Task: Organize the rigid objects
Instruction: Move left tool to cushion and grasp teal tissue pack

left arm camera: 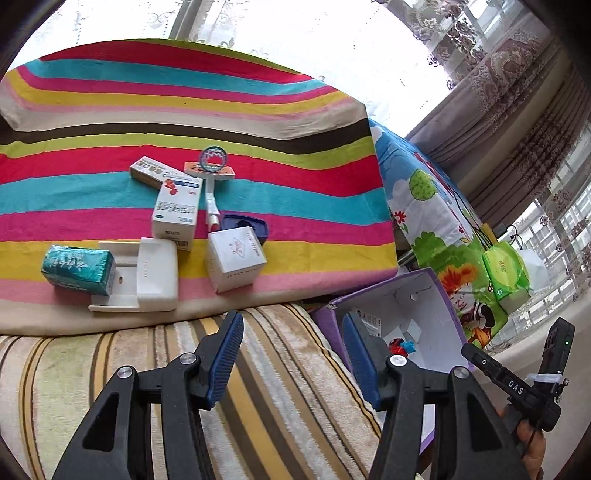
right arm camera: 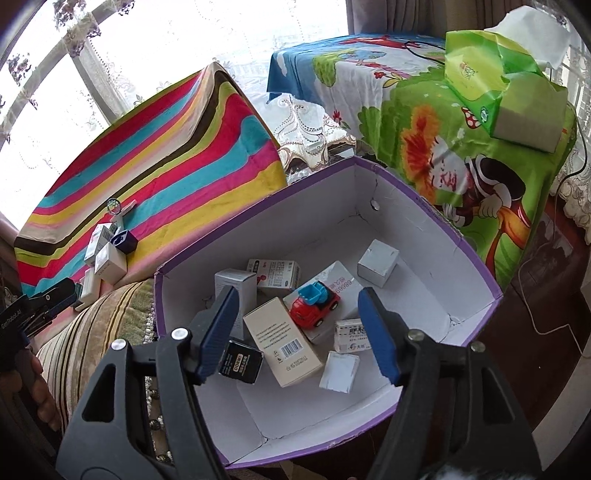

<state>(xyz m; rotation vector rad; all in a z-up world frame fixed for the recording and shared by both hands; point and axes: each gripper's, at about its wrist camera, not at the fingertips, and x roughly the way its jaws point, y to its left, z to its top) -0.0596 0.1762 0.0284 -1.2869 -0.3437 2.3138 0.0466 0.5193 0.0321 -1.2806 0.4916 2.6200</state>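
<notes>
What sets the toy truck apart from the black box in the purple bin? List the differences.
The toy truck is red with a blue bed and wheels; the black box is a plain dark carton with printed lettering. The truck sits on top of a white box; the black box lies near the bin's front wall, partly behind the right gripper. Both are small and already inside the bin.

Rainbow-striped cloth (left arm camera: pixel 258 110) is seen spread over a raised surface w/ a lighter striped cushion (left arm camera: pixel 277 387) at its near edge. Cartoon-print cloth (right arm camera: pixel 424 122) is draped over a 2nd surface beside it; a green tissue pack (right arm camera: pixel 498 81) is set on top, one white tissue pulled up. Lace curtains (left arm camera: pixel 295 29) and patterned drapes (left arm camera: pixel 517 92) are hung at bright windows behind.
</notes>
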